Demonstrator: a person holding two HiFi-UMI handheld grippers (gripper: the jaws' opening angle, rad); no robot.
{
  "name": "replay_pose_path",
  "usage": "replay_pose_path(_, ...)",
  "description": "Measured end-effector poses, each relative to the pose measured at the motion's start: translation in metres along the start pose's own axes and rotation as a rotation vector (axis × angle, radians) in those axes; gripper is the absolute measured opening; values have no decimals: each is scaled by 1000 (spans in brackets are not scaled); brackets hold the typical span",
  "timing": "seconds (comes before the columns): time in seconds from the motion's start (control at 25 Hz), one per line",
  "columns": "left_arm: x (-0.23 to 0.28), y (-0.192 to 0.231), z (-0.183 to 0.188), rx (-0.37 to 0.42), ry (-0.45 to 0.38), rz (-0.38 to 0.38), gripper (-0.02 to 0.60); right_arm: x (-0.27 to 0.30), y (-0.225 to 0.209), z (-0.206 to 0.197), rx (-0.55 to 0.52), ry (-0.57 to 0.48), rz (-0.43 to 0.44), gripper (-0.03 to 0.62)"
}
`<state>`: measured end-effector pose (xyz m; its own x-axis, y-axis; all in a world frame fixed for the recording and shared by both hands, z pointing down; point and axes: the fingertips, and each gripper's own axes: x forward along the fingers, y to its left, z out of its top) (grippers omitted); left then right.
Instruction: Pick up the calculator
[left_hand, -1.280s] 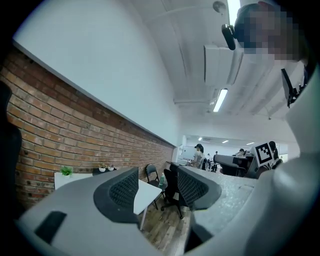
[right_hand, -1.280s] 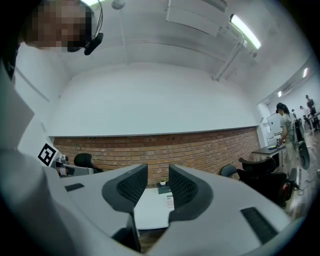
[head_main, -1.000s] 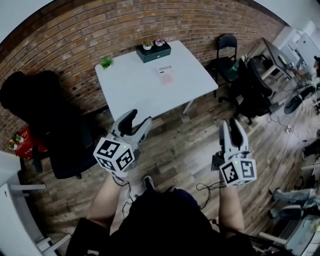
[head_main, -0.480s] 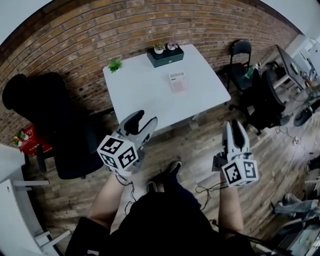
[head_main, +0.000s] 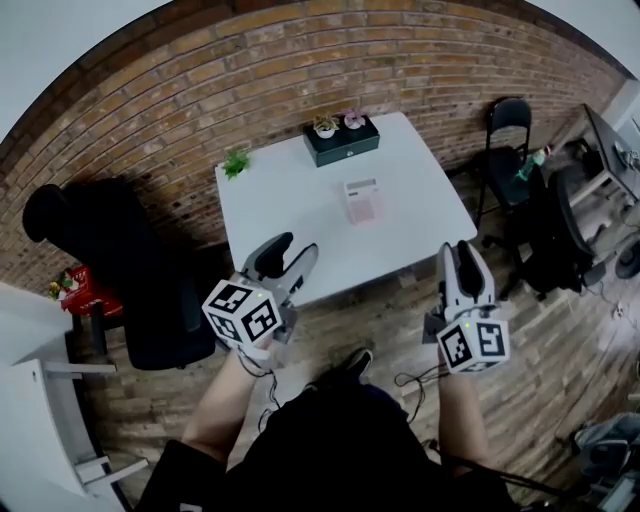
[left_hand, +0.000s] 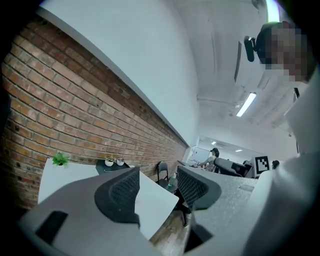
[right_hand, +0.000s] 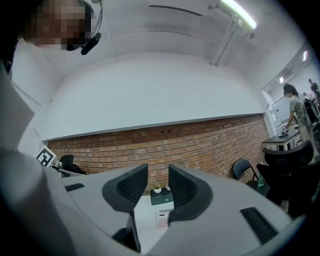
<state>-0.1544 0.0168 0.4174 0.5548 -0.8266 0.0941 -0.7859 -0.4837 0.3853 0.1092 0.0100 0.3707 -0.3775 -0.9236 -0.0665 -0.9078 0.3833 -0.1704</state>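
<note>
Approach: we hold left claw (head_main: 291, 252) and right claw (head_main: 463, 252) parted, empty, short of the bench (head_main: 285, 195); next, reach the calculator (head_main: 361, 200).

Left gripper (head_main: 291, 254), lower left of centre, and right gripper (head_main: 461, 251), lower right, point forward on outstretched forearms (head_main: 220, 405), both jaws apart, gripping nothing.

Even indoor light, fisheye-bent edges, seemingly slight blur
</note>
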Motion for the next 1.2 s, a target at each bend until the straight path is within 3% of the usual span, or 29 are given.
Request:
replay_pose_path(0.52,92,4,-25,58,119,54,232,50,-81,-13,9,31,36,132)
replay_pose_path(0.76,121,28,-45,178,220,83,232,68,-94,-18,18,50,28,129)
replay_pose_path(1.2,197,89,-66,118,301,-25,232,115,-98,-18,-33,80,-32,126)
